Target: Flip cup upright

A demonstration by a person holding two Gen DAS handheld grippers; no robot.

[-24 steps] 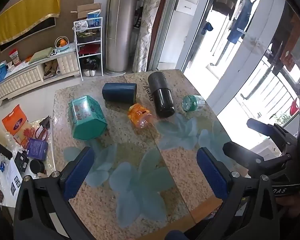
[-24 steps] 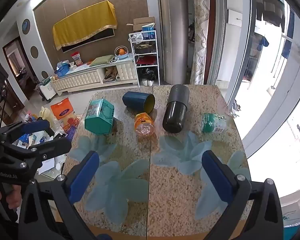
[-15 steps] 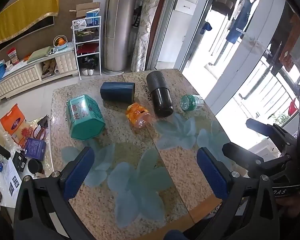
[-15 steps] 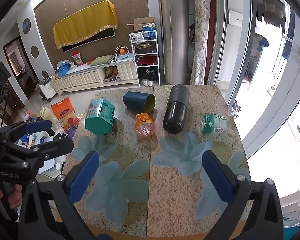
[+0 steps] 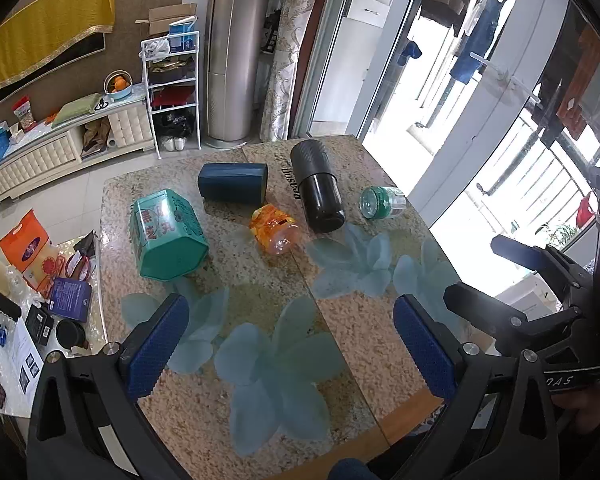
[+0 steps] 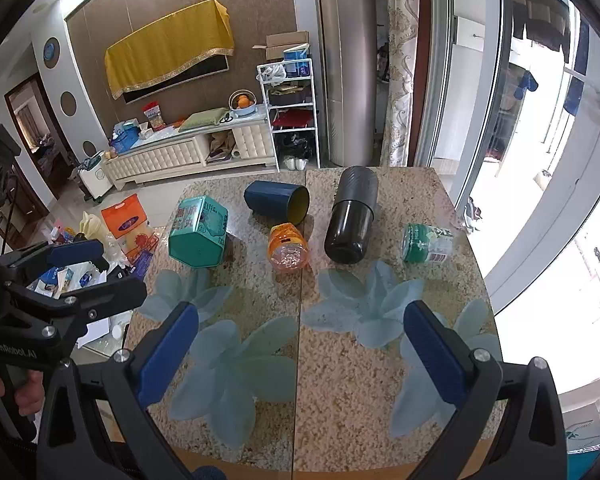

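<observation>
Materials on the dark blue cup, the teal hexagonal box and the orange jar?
Dark blue cup: probably matte plastic or coated ceramic; dull outside, yellow-green lining at its open mouth. Teal hexagonal box: likely printed tin; crisp folded edges, soft sheen. Orange jar: clear plastic by the look; see-through wall, contents visible at its end.

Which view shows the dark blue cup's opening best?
The right wrist view: the dark blue cylindrical cup lies on its side there with its yellowish inside and rim facing the camera. The left wrist view shows mostly its outer wall, the mouth seen edge-on.
</observation>
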